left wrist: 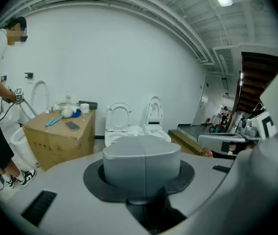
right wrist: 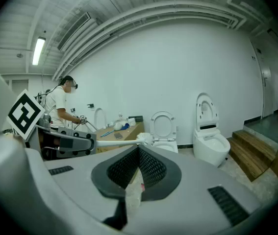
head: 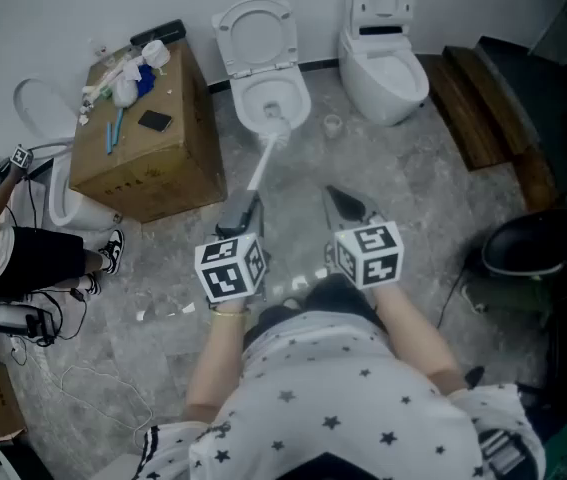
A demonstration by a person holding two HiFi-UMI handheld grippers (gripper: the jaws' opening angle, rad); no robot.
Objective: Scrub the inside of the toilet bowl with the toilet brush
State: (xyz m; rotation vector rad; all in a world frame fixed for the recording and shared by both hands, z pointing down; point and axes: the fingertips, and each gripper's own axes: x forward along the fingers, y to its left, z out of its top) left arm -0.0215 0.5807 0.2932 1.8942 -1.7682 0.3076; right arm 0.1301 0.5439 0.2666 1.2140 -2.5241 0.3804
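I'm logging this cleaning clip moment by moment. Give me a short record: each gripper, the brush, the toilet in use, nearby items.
left gripper: shut on the toilet brush handle
right gripper: shut, holding nothing, held apart from the brush
toilet brush: angled forward, head at the bowl opening; depth unclear
toilet: seat and lid raised, left of a second toilet
nearby: cardboard box to the toilet's left; small cup on the floor between the toilets
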